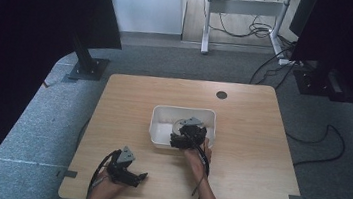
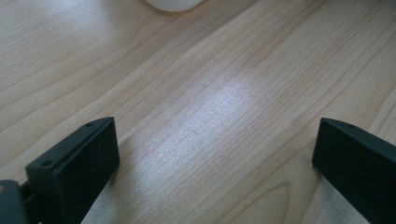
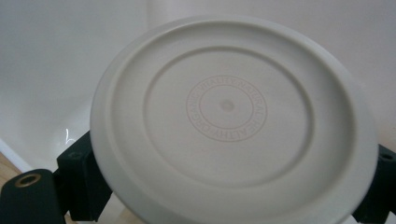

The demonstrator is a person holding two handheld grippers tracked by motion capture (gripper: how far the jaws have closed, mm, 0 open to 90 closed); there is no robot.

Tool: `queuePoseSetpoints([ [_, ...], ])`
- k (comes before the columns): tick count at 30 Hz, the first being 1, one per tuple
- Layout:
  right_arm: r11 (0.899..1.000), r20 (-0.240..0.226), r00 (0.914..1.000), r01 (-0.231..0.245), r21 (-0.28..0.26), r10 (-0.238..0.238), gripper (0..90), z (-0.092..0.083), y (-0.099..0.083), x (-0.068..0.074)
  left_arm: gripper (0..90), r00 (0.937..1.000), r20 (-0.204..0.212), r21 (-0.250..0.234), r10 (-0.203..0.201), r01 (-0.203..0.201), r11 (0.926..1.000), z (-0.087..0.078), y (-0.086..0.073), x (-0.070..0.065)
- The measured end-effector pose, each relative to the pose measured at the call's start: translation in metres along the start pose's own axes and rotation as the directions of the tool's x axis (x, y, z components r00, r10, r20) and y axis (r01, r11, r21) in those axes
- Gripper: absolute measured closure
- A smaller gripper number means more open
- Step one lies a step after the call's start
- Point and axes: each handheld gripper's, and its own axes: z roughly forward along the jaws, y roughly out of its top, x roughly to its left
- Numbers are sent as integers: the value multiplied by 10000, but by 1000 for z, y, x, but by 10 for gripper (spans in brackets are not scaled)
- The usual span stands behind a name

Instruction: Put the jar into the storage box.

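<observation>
**Round plate held over the white tub: ease it through cleanly**

At the centre of the high view the right gripper (image 1: 186, 133) sits over the near wall of the white tub (image 1: 159, 122) on the worktop (image 1: 250, 138). In the right gripper view its fingers (image 3: 79, 179) pinch a pale round plate (image 3: 233, 121) at opposite edges low in the frame, with the tub's white walls behind it. The plate is seen flat-on, its ringed base facing the camera, so it hangs tilted inside or just above the tub. I cannot tell whether it touches the tub floor.

To do this step well, I would keep the squeeze steady, since the grip is only on the thin rim and the smooth surface looks likely to slip. Move the plate slowly and keep its far edge off the tub wall. Whether lifting it out or laying it in, level it before letting go, so it does not drop or clatter.

The left gripper (image 1: 128, 172) rests at the lower left of the high view, well apart from the tub. Its fingers (image 2: 79, 163) are spread wide over bare wood, holding nothing.

A ring of raised lettering circles the plate's centre. It is faint and appears reversed, and I cannot read it reliably. No other label or brand is legible.
</observation>
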Motion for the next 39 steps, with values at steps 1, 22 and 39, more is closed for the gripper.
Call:
queuePoseSetpoints([
  [1, 10000, 6, 10000, -14, 10, 14, 90, 0, 0, 0, 3, 10000, -1, 1, -1, 1, 10000, 0, 0, 0],
  [22, 9997, -196, 9996, 208, -158, -211, 0, -7, -1, -3, 3, 10000, 0, -2, -2, 2, 10000, 0, 0, 0],
  [39, 9987, -601, 9975, 339, -388, -362, 2, -27, -2, -6, 3, 10000, -2, 1, 2, -2, 10000, 0, 0, 0],
])
